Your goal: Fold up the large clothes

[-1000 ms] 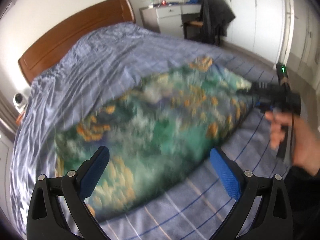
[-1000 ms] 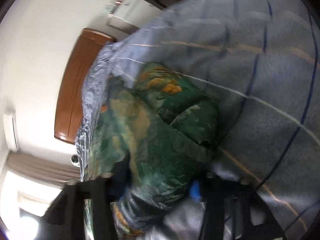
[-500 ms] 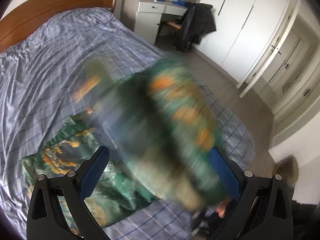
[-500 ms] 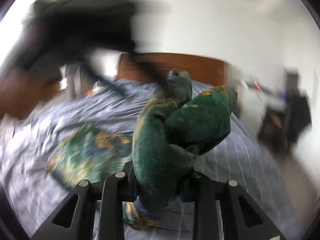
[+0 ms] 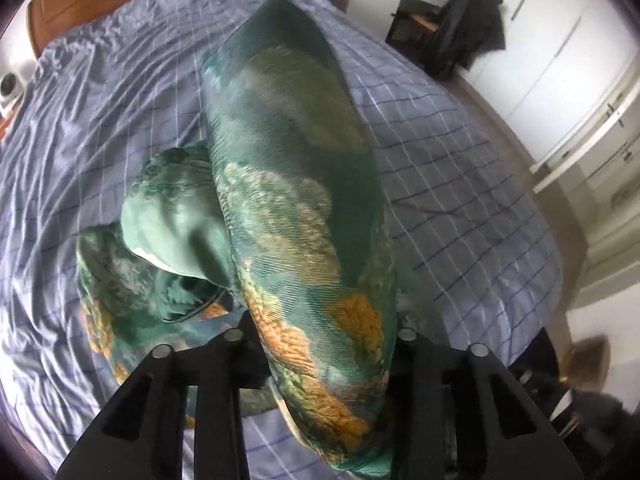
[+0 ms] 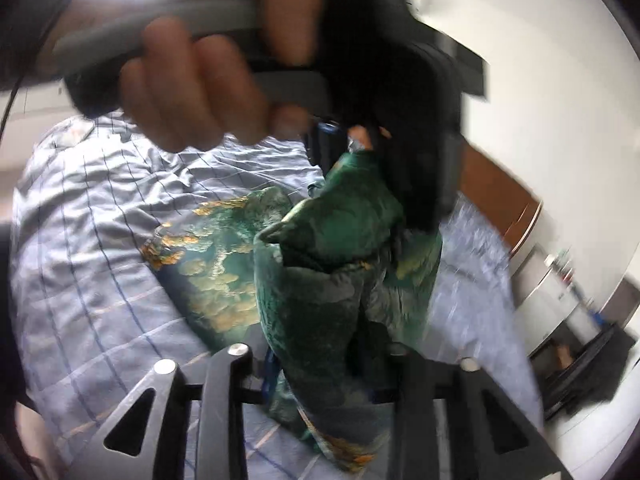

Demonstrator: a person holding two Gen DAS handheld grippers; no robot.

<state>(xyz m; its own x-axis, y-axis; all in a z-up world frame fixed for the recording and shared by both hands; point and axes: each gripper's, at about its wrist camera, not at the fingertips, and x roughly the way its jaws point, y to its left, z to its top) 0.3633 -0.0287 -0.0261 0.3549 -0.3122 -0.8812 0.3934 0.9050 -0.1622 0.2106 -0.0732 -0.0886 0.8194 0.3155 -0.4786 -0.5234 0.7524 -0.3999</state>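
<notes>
The green printed garment [image 5: 288, 208] is held between both grippers, part lifted, the rest lying on the checked bedspread [image 5: 440, 152] below and ahead of them. The left gripper [image 5: 320, 344], whose jaws have just been closing, is clamped on a bunched fold. The right gripper [image 6: 320, 364] is pinching cloth likewise, its jaws having just eased wider. A fold is judged in progress; next, the lifted edge should be carried over and laid flat.

Garment [image 5: 296, 208] bunched between both hand-held grippers, its lower part on the bed [image 5: 460, 168], headboard [image 5: 80, 4] behind.
</notes>
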